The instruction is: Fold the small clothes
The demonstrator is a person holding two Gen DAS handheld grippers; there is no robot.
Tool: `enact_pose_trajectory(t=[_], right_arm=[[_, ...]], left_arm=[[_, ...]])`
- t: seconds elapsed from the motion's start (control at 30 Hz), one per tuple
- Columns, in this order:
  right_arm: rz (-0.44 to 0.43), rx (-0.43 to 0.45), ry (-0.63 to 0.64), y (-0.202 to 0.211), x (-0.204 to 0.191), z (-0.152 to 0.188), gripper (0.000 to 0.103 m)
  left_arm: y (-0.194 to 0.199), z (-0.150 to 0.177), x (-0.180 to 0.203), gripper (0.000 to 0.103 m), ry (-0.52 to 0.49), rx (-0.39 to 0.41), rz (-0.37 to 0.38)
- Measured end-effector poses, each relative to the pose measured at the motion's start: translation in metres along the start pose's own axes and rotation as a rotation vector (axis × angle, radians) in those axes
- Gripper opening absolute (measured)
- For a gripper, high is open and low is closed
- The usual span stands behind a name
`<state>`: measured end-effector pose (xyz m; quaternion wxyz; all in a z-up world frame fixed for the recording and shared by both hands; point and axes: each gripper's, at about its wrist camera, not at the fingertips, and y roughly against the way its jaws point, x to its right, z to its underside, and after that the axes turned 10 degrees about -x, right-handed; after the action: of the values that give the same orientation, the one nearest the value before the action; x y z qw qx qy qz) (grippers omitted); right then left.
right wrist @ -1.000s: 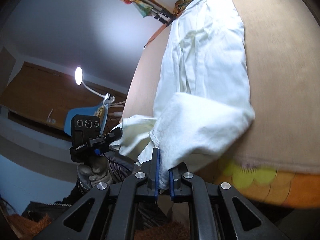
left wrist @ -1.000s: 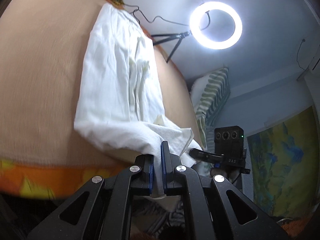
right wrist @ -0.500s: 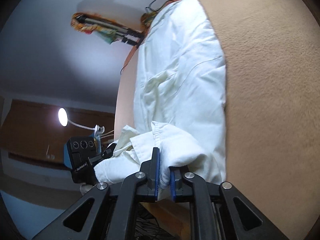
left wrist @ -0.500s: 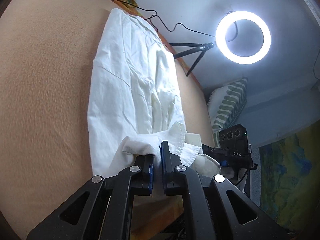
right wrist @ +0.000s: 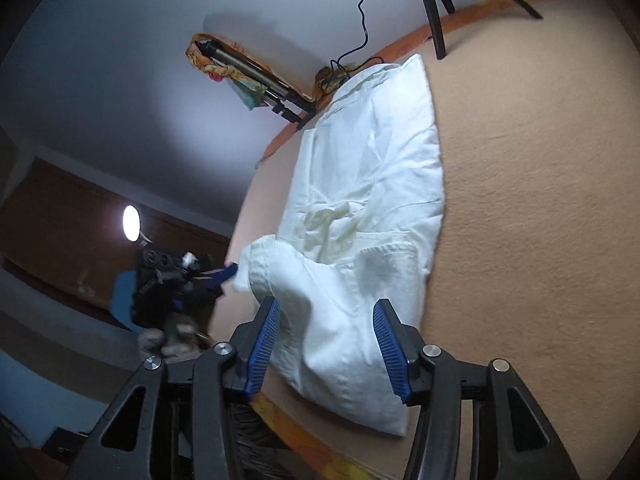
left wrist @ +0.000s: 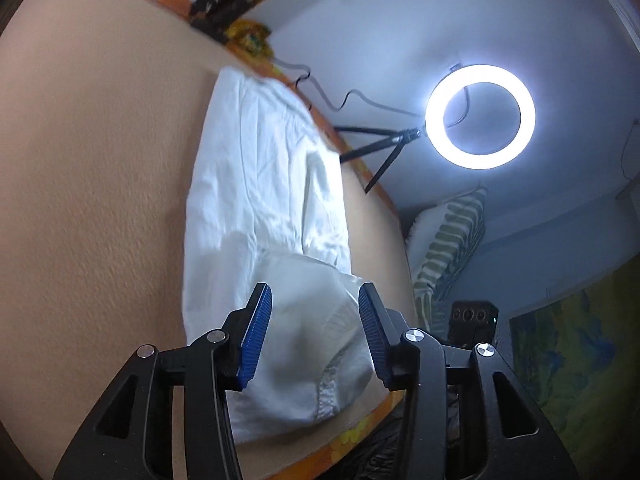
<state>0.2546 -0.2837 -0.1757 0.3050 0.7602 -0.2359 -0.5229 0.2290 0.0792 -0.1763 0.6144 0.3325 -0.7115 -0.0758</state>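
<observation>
Bed [left wrist: 88,200]: tan cover, orange patterned border at the near edge; carries the whole garment.
Shirt [left wrist: 260,200]: white, lies lengthwise on the bed, far end near the wall. A second ago its near end hung off the bed edge, pinched in both grippers; now that end is turned back onto the body, so the near part is doubled.
Fold [right wrist: 352,320]: puffy, not pressed flat; its rounded edge sits just inside the orange border. One hem corner [right wrist: 256,256] sticks up loose on the left side.
Left gripper [left wrist: 314,336]: was clamped on cloth; jaws now opening, about half spread. Cloth lies between the blue pads but they do not press it.
Right gripper [right wrist: 326,346]: same change; jaws opening, about half spread, cloth below and between, nothing gripped.
Meaning: first lengthwise fold looks laid and released. Judged next: back both grippers out without dragging the top layer, flatten the bulge, tuck the loose corner.
Risk: the upstanding corner may flop open.
</observation>
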Motion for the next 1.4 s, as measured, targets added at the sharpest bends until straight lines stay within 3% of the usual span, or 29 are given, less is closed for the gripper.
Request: enact_pose_trajectory(t=[0.07, 0.17, 0.37, 0.4, 0.47, 0.5, 0.57, 0.67, 0.77, 0.83, 0.93, 1.07, 1.2, 1.4], right_arm=[[0.062, -0.022, 0.021, -0.004, 0.000, 0.003, 0.050], [0.086, -0.044, 0.000, -0.011, 0.013, 0.002, 0.051], [0.073, -0.048, -0.021, -0.033, 0.023, -0.011, 0.048], [0.087, -0.043, -0.010, -0.036, 0.021, -0.014, 0.038], [0.116, -0.031, 0.010, -0.040, 0.016, -0.016, 0.022], [0.121, -0.020, 0.024, -0.039, 0.013, -0.015, 0.017], [0.132, 0.012, 0.076, -0.034, 0.003, -0.013, 0.012], [0.174, 0.043, 0.087, -0.028, -0.002, -0.012, 0.012], [0.316, 0.029, 0.094, -0.032, -0.001, -0.015, 0.033], [0.372, 0.073, 0.130, -0.026, -0.007, -0.017, 0.037], [0.333, 0.109, 0.238, -0.019, -0.023, -0.021, 0.037], [0.315, 0.027, 0.362, -0.037, -0.038, -0.037, 0.036], [0.179, -0.006, 0.366, -0.048, -0.047, -0.052, 0.035], [0.173, 0.017, 0.373, -0.046, -0.056, -0.080, 0.036]], left_arm=[[0.004, 0.002, 0.004, 0.044, -0.053, -0.001, -0.061], [-0.008, 0.010, 0.001, 0.044, -0.096, -0.042, -0.165], [-0.047, 0.020, 0.015, 0.041, -0.151, -0.129, -0.105], [-0.055, 0.020, 0.018, 0.040, -0.160, -0.143, -0.096], [-0.067, 0.018, 0.022, 0.028, -0.190, -0.157, -0.132], [-0.073, 0.017, 0.024, 0.023, -0.208, -0.167, -0.168], [-0.084, 0.016, 0.026, 0.023, -0.243, -0.183, -0.193], [-0.096, 0.017, 0.030, 0.023, -0.299, -0.212, -0.250], [-0.107, 0.021, 0.032, 0.023, -0.340, -0.230, -0.297], [-0.107, 0.022, 0.034, 0.023, -0.348, -0.226, -0.292], [-0.104, 0.022, 0.044, 0.023, -0.376, -0.215, -0.256], [-0.105, 0.021, 0.049, 0.023, -0.389, -0.220, -0.237], [-0.111, 0.016, 0.045, 0.023, -0.358, -0.231, -0.181], [-0.124, -0.001, 0.052, 0.023, -0.354, -0.210, -0.122]])
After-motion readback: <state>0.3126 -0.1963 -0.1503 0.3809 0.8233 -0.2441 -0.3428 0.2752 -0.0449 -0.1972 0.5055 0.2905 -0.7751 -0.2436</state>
